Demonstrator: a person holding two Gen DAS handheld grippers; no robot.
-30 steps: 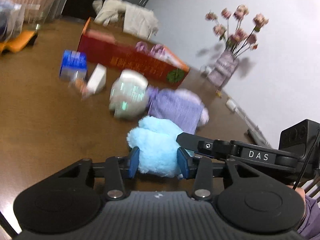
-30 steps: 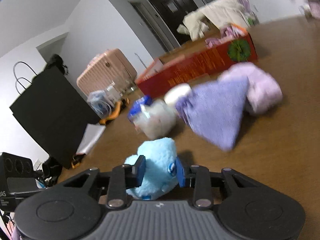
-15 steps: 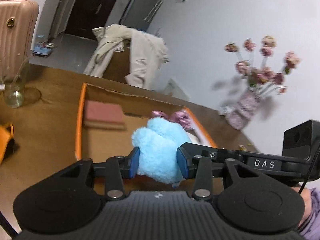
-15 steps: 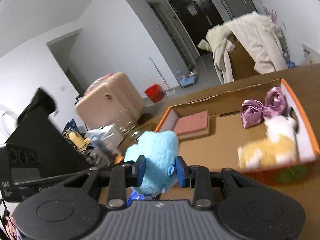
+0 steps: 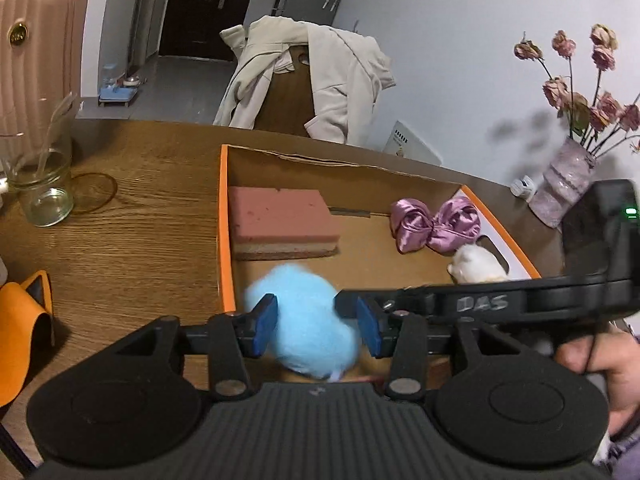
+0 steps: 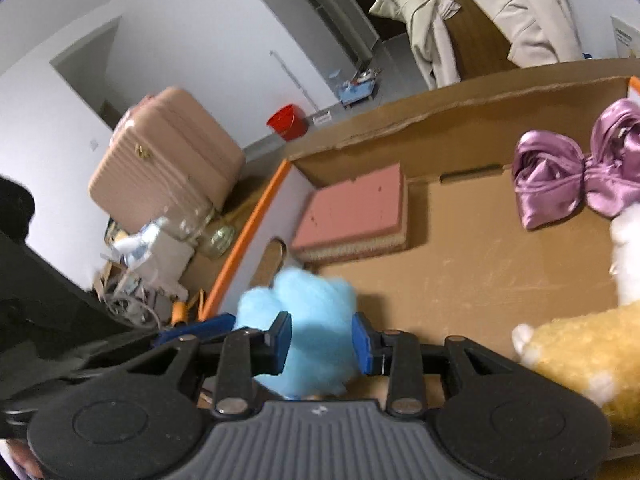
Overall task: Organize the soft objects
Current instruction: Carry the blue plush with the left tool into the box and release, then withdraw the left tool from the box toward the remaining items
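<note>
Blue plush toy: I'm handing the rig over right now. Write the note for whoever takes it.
Left gripper and right gripper: the fingers of each stand either side of the blue plush toy, which is blurred, so a firm grip cannot be confirmed.
The toy is over the near-left corner of the cardboard box.
Done: the pink sponge, purple bow and yellow-and-white plush lie in the box.
Left: probably set the blue toy down inside. No other loose soft things are in view.

Bare box floor (image 5: 384, 256) lies between the sponge (image 5: 280, 220) at far left and the bow (image 5: 436, 222) at far right.
</note>
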